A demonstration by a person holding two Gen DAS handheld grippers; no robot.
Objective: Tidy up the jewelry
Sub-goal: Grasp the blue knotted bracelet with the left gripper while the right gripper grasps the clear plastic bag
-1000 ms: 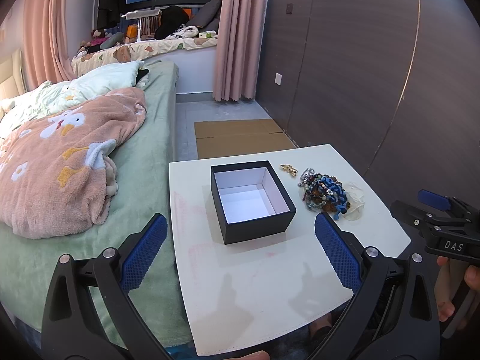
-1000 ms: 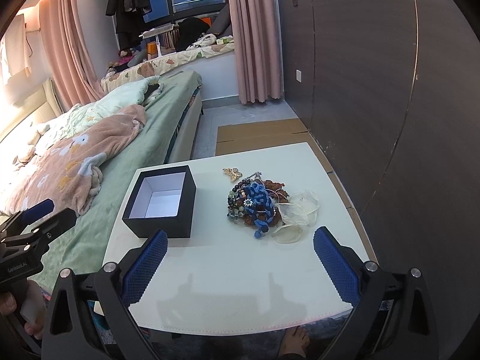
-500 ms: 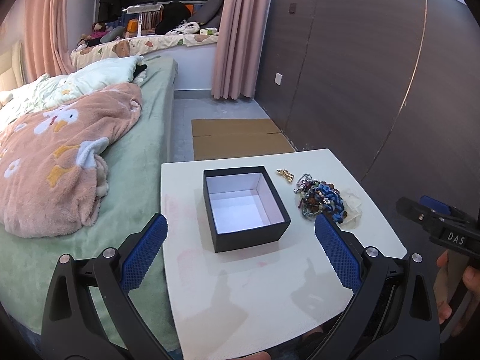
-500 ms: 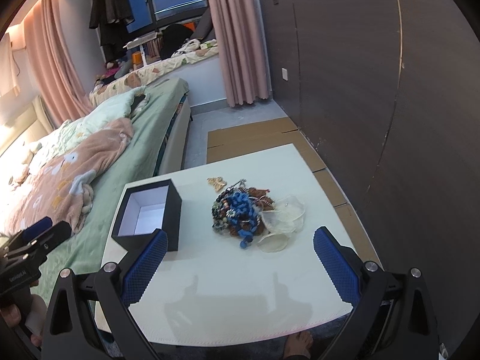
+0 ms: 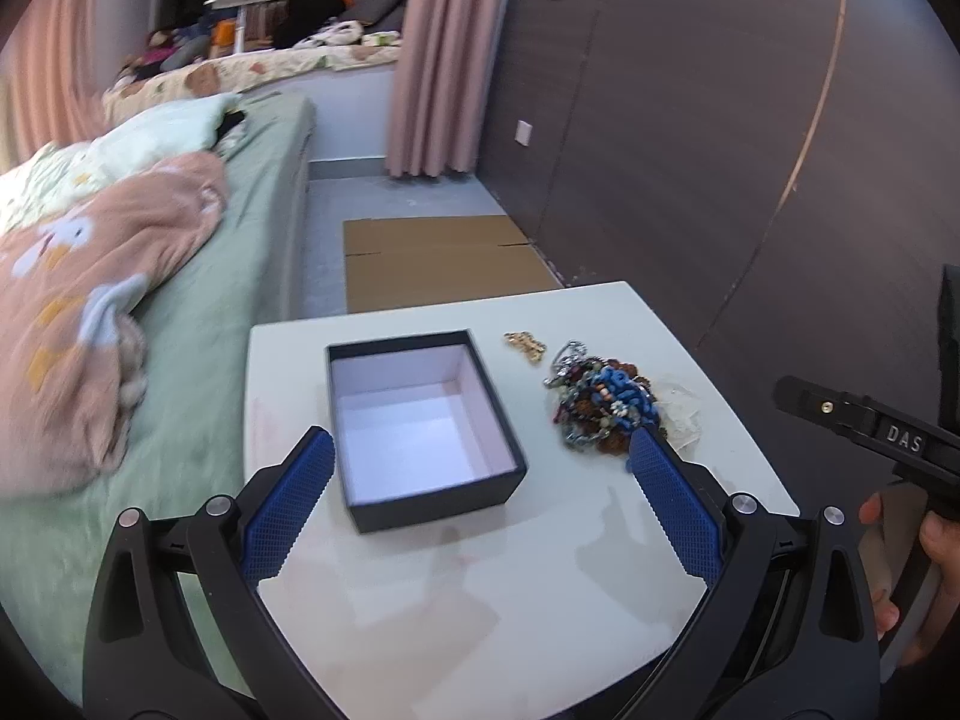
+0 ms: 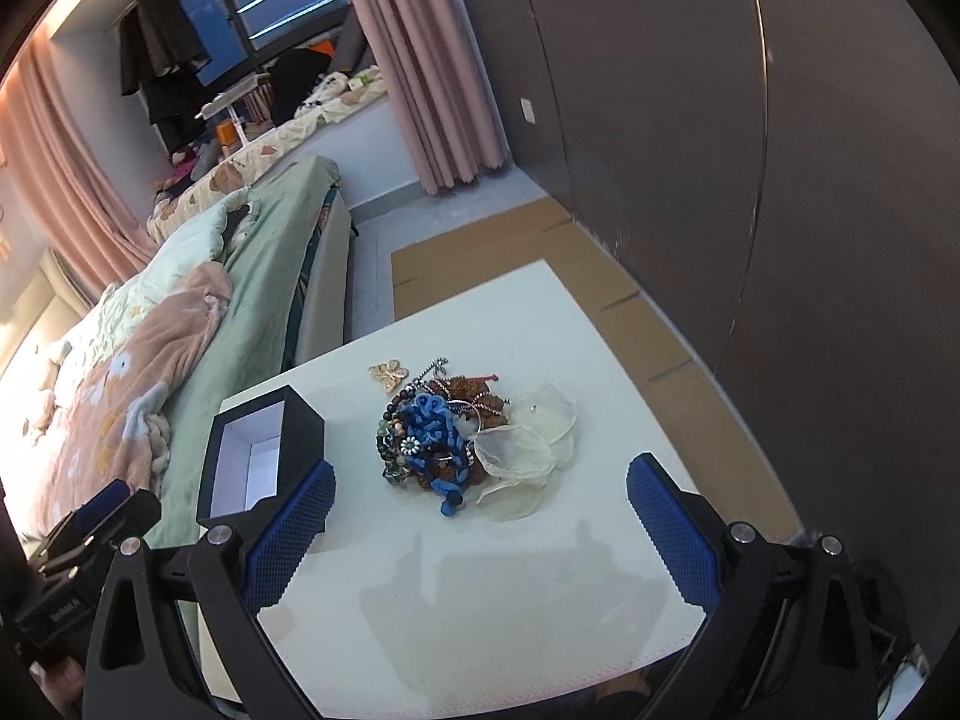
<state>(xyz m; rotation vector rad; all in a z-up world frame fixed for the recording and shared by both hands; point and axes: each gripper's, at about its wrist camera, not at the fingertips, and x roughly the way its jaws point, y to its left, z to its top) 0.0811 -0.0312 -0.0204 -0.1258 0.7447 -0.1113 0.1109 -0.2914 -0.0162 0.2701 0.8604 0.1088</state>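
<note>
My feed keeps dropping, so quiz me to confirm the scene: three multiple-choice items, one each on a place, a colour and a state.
1. Seen from the left wrist camera, the jewelry pile lies where relative to the black box?
A. inside it
B. to its right on the white table
C. on the bed

2. What colour is the box's lining?
A. white
B. red
C. black

3. How are the right gripper fingers?
A. shut on a bracelet
B. shut on nothing
C. open, holding nothing

Key: 1 B, the pile sits on the tabletop apart from the box; 2 A, the inner walls and floor show white; 3 C, the blue pads stand wide apart with only table between them.
</note>
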